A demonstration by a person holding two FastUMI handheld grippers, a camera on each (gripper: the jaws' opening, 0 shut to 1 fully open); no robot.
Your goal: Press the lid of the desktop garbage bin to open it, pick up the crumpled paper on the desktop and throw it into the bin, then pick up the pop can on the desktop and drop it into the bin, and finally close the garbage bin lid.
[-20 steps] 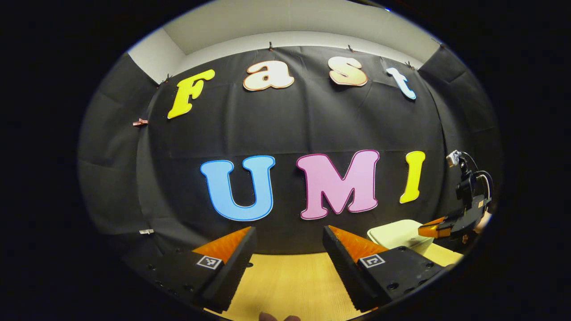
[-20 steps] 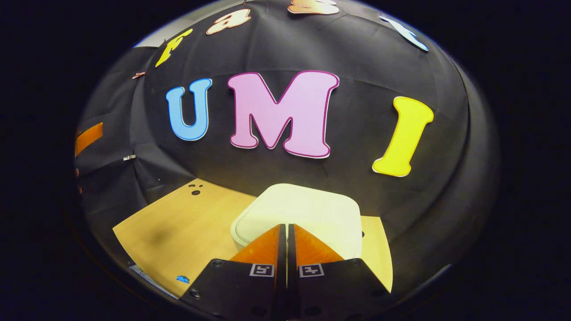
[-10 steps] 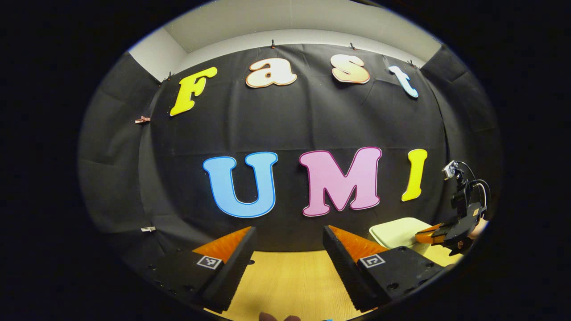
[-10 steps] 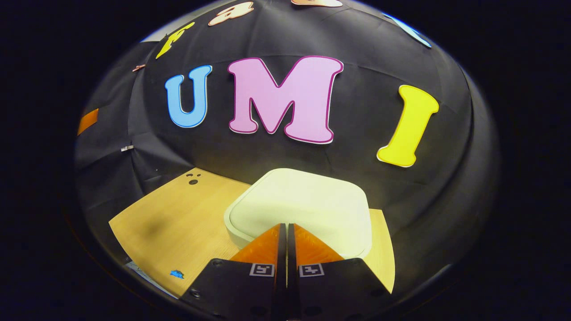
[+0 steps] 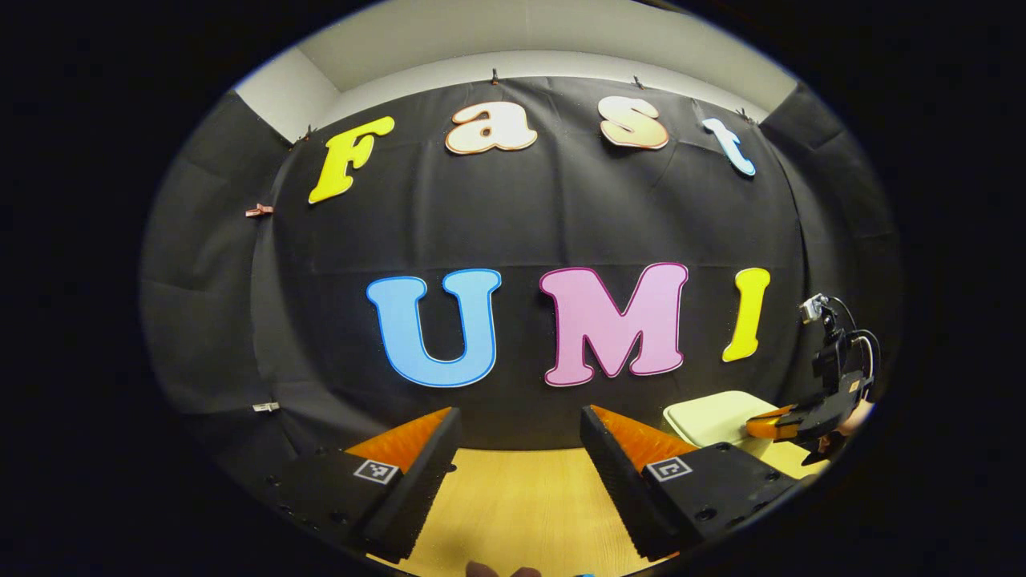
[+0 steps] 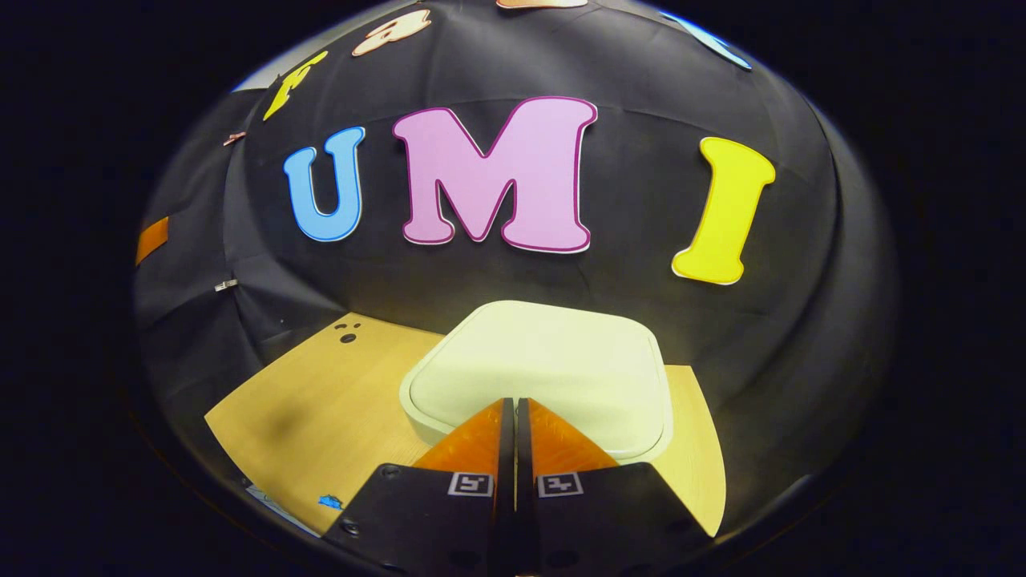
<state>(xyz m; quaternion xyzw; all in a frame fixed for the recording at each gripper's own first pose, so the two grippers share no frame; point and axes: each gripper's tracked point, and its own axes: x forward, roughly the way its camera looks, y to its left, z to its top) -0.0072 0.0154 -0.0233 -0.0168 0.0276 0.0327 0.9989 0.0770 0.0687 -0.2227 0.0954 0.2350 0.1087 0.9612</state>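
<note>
The desktop garbage bin [image 6: 545,361] is cream-white with a rounded square lid, which lies flat and closed. It stands on the wooden table [image 6: 321,417] near the back wall. My right gripper [image 6: 514,402] is shut with nothing between its fingers, and its tips sit over the near edge of the lid. In the left gripper view, the bin [image 5: 709,415] is at the far right with the right gripper [image 5: 757,425] at its lid. My left gripper [image 5: 521,413] is open and empty, held above the table [image 5: 521,497] and pointing at the wall.
Small dark holes [image 6: 347,333] mark the tabletop left of the bin. A small blue scrap [image 6: 330,502] lies near the table's front left edge. A cabled camera mount [image 5: 834,353] rises above the right gripper. The black cloth wall stands just behind the bin.
The right gripper has moved closer to the bin, whose lid looms larger and stays closed. The left gripper has tilted slightly and stays open.
</note>
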